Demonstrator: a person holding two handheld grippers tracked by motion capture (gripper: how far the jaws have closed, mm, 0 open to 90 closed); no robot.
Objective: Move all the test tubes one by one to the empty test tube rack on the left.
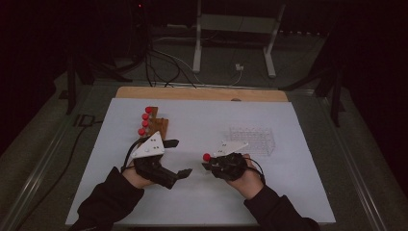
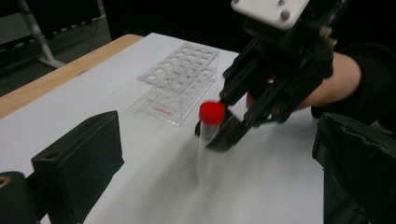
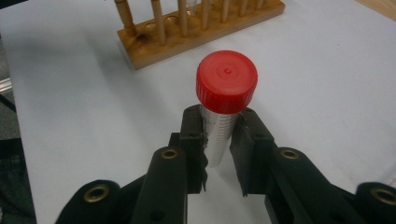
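Right gripper [image 3: 218, 140] fingers clamped on red-capped tube [image 3: 224, 109], upright, grip just below cap | tube in front of clear rack [image 1: 251, 138], between it and wooden rack [image 1: 156, 126], above desk [image 1: 202, 202] | left gripper [image 1: 180, 158] fingers spread, empty | risk: high grip may let tube swing, miss rack hole.

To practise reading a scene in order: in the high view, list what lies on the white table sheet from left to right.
Wooden rack of red-capped tubes → left tool, jaws apart → red-capped tube held by the right tool → clear plastic rack.
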